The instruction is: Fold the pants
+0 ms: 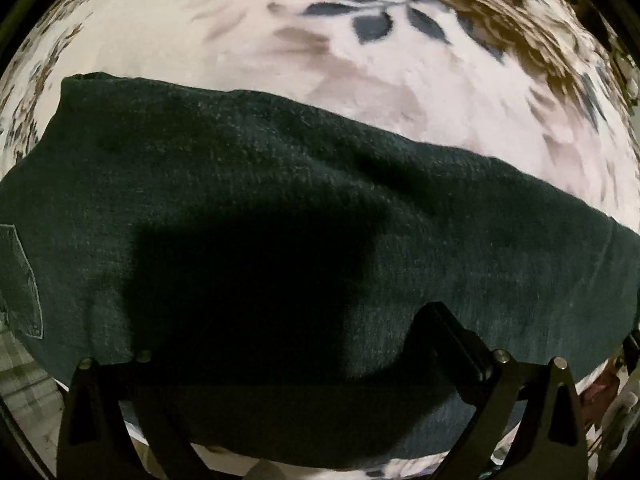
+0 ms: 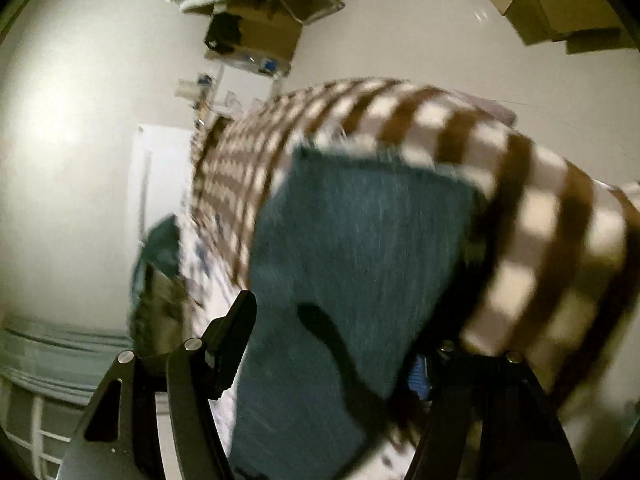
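Pants (image 1: 280, 184) on leaf-print bedspread (image 1: 240, 40), checked blanket (image 2: 540, 220) behind

The dark green pants (image 1: 280, 208) are seen spread flat across a leaf-patterned blanket (image 1: 280, 32), directly beneath the left gripper (image 1: 280, 344). Its jaws are held wide apart above the cloth, and nothing is pinched between them.
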Tool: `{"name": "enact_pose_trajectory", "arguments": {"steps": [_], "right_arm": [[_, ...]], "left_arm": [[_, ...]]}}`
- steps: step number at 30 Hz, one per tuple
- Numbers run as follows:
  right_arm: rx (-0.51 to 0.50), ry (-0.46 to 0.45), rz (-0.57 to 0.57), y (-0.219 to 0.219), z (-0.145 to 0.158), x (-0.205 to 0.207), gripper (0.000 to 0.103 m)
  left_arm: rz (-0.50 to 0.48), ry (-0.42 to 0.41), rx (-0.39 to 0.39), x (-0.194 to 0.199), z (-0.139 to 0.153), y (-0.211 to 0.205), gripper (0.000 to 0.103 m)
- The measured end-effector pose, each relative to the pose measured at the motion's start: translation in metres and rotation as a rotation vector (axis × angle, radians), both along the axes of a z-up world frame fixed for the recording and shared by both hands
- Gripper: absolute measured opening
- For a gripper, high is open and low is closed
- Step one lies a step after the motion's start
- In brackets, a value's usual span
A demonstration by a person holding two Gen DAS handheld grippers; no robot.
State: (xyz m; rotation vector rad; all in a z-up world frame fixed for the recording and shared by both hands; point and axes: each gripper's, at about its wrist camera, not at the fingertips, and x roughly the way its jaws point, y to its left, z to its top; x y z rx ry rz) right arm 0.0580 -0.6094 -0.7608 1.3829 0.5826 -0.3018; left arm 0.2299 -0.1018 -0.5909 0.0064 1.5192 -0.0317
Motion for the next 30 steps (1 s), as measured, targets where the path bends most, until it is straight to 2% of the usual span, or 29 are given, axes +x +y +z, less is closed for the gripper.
{"name": "enact_pose_trajectory", "arguments": {"steps": [4,9,10,12,14,15,17,21,25,30], "right_arm": [[0.032,-0.123,-0.018,-0.021,0.003,0.008,0.064],[0.013,-0.077,0.023,-0.026,-0.009,0.024,0.063],[0.003,-0.066,0.033,-0.027,-0.008,0.025,0.058],[-0.037,0.0,0.053,-0.027,0.003,0.027,0.008],[-0.087,0.079,0.049,-0.019,0.023,0.039,0.007],[-0.087,0.079,0.049,-0.019,0.023,0.039,0.007],[-0.133,0.092,0.056,-0.008,0.047,0.038,0.007],[-0.209,0.087,0.099,0.024,0.099,0.051,0.007],[-0.286,0.065,0.184,0.084,0.155,0.07,0.007],[-0.313,0.036,0.309,0.171,0.195,0.09,0.007]], "left_arm": [[0.029,0.003,0.015,0.008,-0.003,-0.003,0.103],[0.043,-0.041,0.018,0.0,-0.001,-0.006,0.103],[0.044,-0.05,0.019,-0.01,0.0,-0.004,0.103],[0.038,-0.054,0.026,-0.02,0.006,-0.006,0.103],[0.051,-0.038,0.026,-0.026,0.011,-0.012,0.103],[0.065,-0.026,0.017,-0.024,0.013,-0.012,0.103],[0.095,-0.022,-0.028,-0.027,0.025,-0.012,0.103],[0.082,-0.078,-0.052,-0.038,0.057,-0.017,0.103],[0.066,-0.127,-0.077,-0.054,0.094,-0.01,0.103],[0.088,-0.141,-0.107,-0.069,0.123,0.029,0.103]]}}
